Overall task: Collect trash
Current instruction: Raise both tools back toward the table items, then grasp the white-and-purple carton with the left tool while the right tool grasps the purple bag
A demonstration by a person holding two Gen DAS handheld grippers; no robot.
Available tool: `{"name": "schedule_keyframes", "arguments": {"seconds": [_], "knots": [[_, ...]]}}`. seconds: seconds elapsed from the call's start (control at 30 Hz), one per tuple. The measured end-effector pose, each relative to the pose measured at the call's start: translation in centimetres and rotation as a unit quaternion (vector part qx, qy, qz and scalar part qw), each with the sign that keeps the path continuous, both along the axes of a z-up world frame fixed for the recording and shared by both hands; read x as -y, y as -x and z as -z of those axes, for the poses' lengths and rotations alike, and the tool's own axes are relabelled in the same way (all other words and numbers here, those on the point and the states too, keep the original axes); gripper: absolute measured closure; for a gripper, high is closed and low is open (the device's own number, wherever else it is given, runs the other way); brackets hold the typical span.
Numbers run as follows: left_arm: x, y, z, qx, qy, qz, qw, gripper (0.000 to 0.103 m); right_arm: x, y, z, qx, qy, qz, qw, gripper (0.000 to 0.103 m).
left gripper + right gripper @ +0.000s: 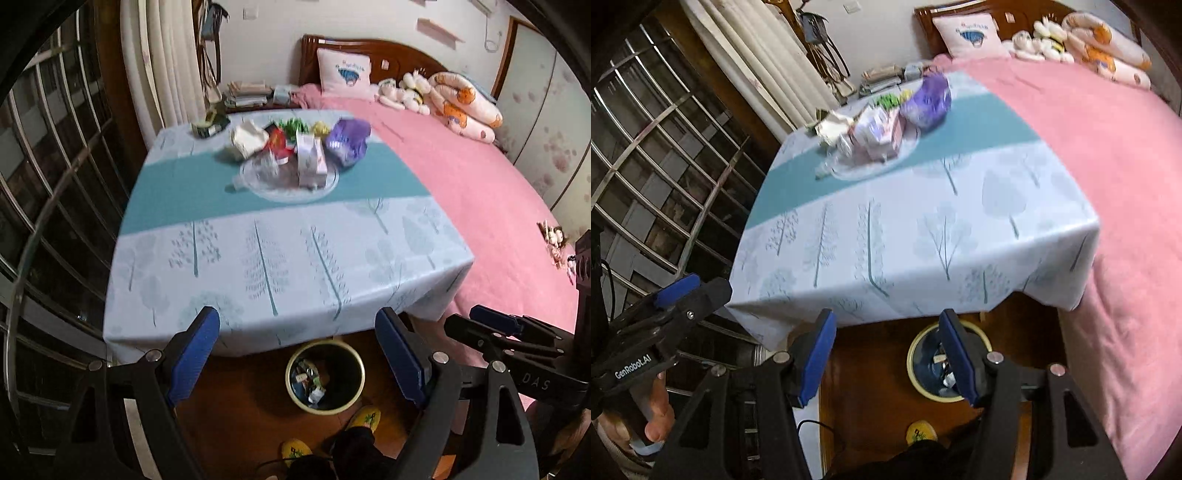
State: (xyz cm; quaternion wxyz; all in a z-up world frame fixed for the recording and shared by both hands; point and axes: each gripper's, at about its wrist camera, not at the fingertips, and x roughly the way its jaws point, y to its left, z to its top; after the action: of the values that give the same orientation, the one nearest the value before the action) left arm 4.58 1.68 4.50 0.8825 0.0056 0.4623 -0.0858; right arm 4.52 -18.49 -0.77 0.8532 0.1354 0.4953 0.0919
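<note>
Left wrist view: left claw (pixel 297 356) and right claw (pixel 888 360) angle downward, both spread and empty, above bin (pixel 325 377) holding wrappers

The bench (pixel 258 266) is covered with a pale blue cloth (pixel 369 236) printed with trees and crossed by 1 teal band. On the band lies a clear glass plate (pixel 258 184); a white and pink carton (pixel 312 162) stands on it. Behind the plate lie a white crumpled packet (pixel 247 140), a red wrapper (pixel 277 142), a purple bag (pixel 349 142) and a small dark box (pixel 208 125) near the far left corner. The wooden floor (pixel 240 413) carries a round bin (pixel 325 376) with scraps inside, just in front of the bench. The bed (pixel 480 192) with a pink cover touches the bench side.
</note>
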Motion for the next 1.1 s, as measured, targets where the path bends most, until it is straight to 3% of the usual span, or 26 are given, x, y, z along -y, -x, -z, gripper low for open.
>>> {"name": "schedule_keyframes", "arguments": {"seconds": [0.33, 0.53, 0.67, 0.73, 1.1], "knots": [[-0.7, -2.2, -5.0, 0.058, 0.02, -0.012, 0.998, 0.018, 0.2, -1.8, -6.2, 0.067, 0.042, 0.01, 0.997, 0.045], [0.1, -6.2, -6.4, 0.06, 0.035, -0.009, 0.9976, 0.018, 1.5, -4.7, -7.3, 0.081, 0.045, 0.025, 0.995, 0.045], [1.0, -9.9, -6.1, 0.058, 0.037, -0.019, 0.9974, 0.018, 3.1, -8.3, -6.6, 0.065, 0.031, 0.029, 0.997, 0.045], [1.4, -11.8, -5.7, 0.053, 0.036, -0.028, 0.9976, 0.023, 4.2, -10.9, -5.9, 0.055, 0.014, 0.024, 0.998, 0.045], [6.7, -27.2, 0.5, -0.037, 0.013, -0.086, 0.9955, 0.032, 8.7, -26.3, -0.3, -0.003, -0.039, -0.042, 0.998, 0.045]]}}
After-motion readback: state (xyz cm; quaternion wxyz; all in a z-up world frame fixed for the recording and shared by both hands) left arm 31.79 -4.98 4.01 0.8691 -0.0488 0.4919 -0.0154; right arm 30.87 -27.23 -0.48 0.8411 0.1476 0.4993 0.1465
